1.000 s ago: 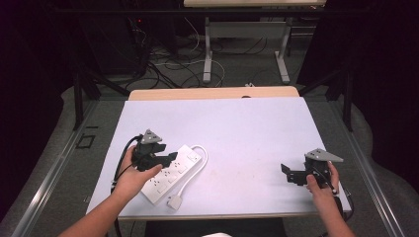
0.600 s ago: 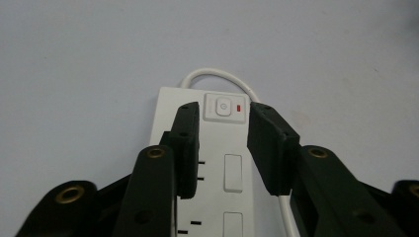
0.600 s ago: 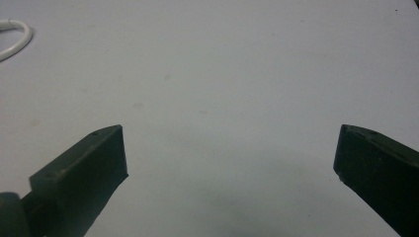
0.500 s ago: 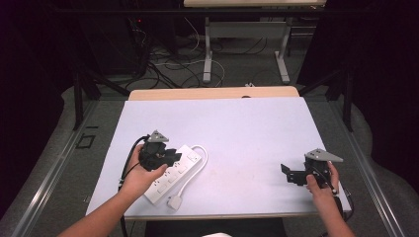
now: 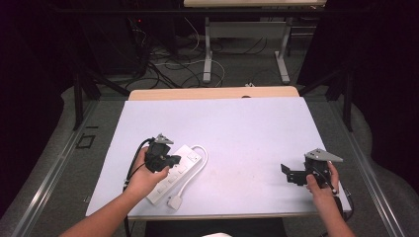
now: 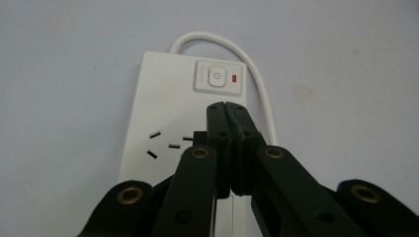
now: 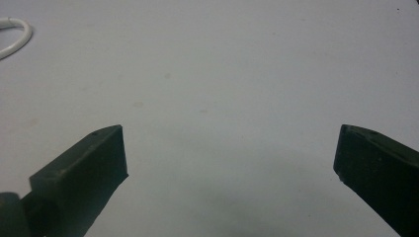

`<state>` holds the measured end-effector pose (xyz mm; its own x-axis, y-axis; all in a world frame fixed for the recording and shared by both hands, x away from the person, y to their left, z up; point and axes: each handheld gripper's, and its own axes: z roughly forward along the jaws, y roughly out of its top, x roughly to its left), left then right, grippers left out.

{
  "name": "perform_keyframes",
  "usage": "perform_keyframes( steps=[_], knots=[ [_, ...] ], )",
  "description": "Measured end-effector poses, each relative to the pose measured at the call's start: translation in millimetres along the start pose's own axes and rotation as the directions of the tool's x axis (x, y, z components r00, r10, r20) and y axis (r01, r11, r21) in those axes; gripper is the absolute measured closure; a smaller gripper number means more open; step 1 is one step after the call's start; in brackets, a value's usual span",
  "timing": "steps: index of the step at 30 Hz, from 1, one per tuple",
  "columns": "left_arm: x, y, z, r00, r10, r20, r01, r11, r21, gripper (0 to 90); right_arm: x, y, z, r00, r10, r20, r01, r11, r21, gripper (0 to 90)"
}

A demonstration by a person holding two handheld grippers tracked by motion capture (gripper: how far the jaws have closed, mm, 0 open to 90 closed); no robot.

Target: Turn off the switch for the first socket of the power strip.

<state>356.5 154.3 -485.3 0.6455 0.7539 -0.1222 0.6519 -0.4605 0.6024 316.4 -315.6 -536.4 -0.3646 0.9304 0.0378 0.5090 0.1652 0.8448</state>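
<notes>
A white power strip (image 5: 184, 163) lies at the front left of the pale table (image 5: 247, 128), its white cable (image 5: 200, 165) looping round to a plug (image 5: 174, 201) near the front edge. My left gripper (image 5: 173, 160) hovers over the strip. In the left gripper view its jaws have just been closing and now meet at the tips (image 6: 227, 106) with nothing between them, just short of the strip's switch (image 6: 217, 77) with its red light. My right gripper (image 5: 287, 173) rests at the front right, open over bare table (image 7: 230, 148).
The strip's cable (image 6: 257, 74) curves along its right side in the left gripper view, and a bit of it shows at the far left of the right gripper view (image 7: 15, 37). Table legs and floor cables (image 5: 207, 64) lie beyond the far edge.
My left hand has shifted a little to the right, over the power strip, with the gripper tilted down onto it. The right hand has stayed in place.
</notes>
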Motion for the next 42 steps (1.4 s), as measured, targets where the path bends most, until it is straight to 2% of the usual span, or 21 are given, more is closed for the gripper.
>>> perform_keyframes(
  steps=[4,5,6,10,11,16,18,19,22,23,31,32,35,36,38,42],
  knots=[
    [0.4,0.8,1.7,0.9998,-0.018,0.004,0.018,0.9995,0.028,89.9,0.6,0.0,0.1,1.0,0.003,0.0,-0.003,1.0,0.0,0.0],
    [-0.9,0.2,3.7,0.9988,-0.049,0.001,0.049,0.9987,0.015,89.9,0.6,0.0,0.1,1.0,0.003,0.0,-0.003,1.0,0.0,0.0],
    [0.2,0.6,3.3,0.9986,-0.051,0.012,0.051,0.9981,0.036,89.9,0.6,0.0,0.1,1.0,0.003,0.0,-0.003,1.0,-0.001,0.0],
    [1.8,0.0,6.4,0.9971,-0.076,0.007,0.076,0.9951,0.064,90.0,0.4,0.0,0.6,1.0,0.0,0.002,0.0,1.0,0.0,0.0],
    [3.1,0.1,6.4,0.9971,-0.075,0.011,0.074,0.9937,0.083,90.0,0.3,0.0,0.4,1.0,-0.003,-0.001,0.003,1.0,-0.001,0.0],
    [4.3,-1.2,10.8,0.9928,-0.12,-0.009,0.12,0.9874,0.103,90.0,0.6,-0.2,0.5,1.0,-0.001,0.001,0.001,1.0,0.002,0.0],
    [5.7,-0.8,11.1,0.9934,-0.114,-0.005,0.114,0.9869,0.114,90.0,1.0,-0.1,0.7,1.0,0.003,0.001,-0.003,1.0,0.0,0.0],
    [5.2,-1.3,12.2,0.9908,-0.135,-0.011,0.135,0.9843,0.114,90.0,1.0,-0.1,0.7,1.0,0.003,0.001,-0.003,1.0,0.0,0.0],
    [6.6,-1.5,14.1,0.9891,-0.146,-0.017,0.147,0.9801,0.134,90.0,0.4,0.2,0.5,1.0,-0.002,-0.004,0.002,1.0,0.003,0.0],
    [5.9,-1.6,15.1,0.9867,-0.162,-0.019,0.163,0.9774,0.135,90.0,0.7,0.0,0.6,1.0,0.002,-0.007,-0.002,1.0,0.004,0.0],
    [6.4,-1.3,19.4,0.9879,-0.154,-0.014,0.154,0.9741,0.165,90.0,1.1,0.0,0.7,1.0,0.004,-0.007,-0.004,1.0,0.005,0.0],
    [5.4,-1.6,20.5,0.986,-0.166,-0.016,0.166,0.9732,0.159,90.0,1.0,0.1,0.6,1.0,0.002,-0.006,-0.002,1.0,0.004,0.0],
    [5.8,-1.5,21.9,0.988,-0.154,-0.012,0.154,0.9739,0.167,90.0,1.2,0.1,0.4,1.0,0.005,-0.007,-0.005,1.0,0.005,0.0],
    [4.7,-1.8,22.8,0.9861,-0.166,-0.013,0.165,0.9724,0.164,90.0,0.9,0.1,0.5,1.0,0.001,-0.006,-0.001,1.0,0.004,0.0],
    [4.9,-1.9,23.8,0.9882,-0.152,-0.016,0.153,0.9738,0.169,90.0,0.4,0.2,0.5,1.0,-0.002,-0.007,0.002,1.0,0.003,0.0],
    [4.0,-2.3,26.2,0.9872,-0.159,-0.017,0.159,0.9717,0.175,90.0,0.7,0.2,0.5,1.0,-0.003,-0.006,0.003,1.0,0.003,0.0]
  ],
)
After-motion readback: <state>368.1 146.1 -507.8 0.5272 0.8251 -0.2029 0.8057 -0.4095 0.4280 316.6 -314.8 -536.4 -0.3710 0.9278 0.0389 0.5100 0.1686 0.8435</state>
